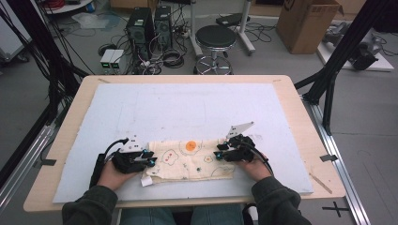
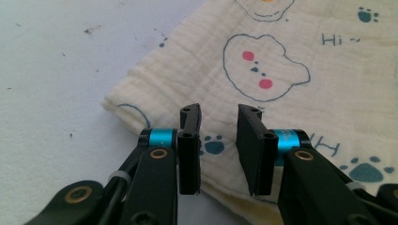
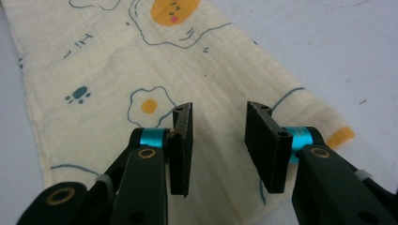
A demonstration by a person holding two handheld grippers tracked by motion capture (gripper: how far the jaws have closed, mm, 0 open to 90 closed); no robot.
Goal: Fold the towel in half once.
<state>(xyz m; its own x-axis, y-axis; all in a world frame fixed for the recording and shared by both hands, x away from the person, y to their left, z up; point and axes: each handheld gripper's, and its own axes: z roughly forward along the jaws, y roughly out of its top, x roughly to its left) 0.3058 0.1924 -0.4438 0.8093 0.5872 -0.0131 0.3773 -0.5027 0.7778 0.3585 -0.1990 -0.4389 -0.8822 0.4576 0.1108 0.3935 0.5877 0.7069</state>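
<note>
Broadly, the counter point(image 1: 70, 140) carries a pale mat point(image 1: 197, 103), and a folded cream cloth point(image 1: 190, 161) printed with eggs and paws lies flat near its front edge. Left tongs point(image 1: 151, 158) sit released over the cloth's left end, right tongs point(image 1: 218, 153) released over its right end, pads clear of the fabric.

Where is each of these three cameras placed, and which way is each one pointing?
High view: above the person's side, facing forward and down on the pale blue foam mat; forearms, left gripper, right gripper.
Left gripper view: rides the left gripper, looking over the cream printed cloth.
Right gripper view: rides the right gripper, above the cloth.
Shared: the cloth's orange-yolk egg print.
</note>
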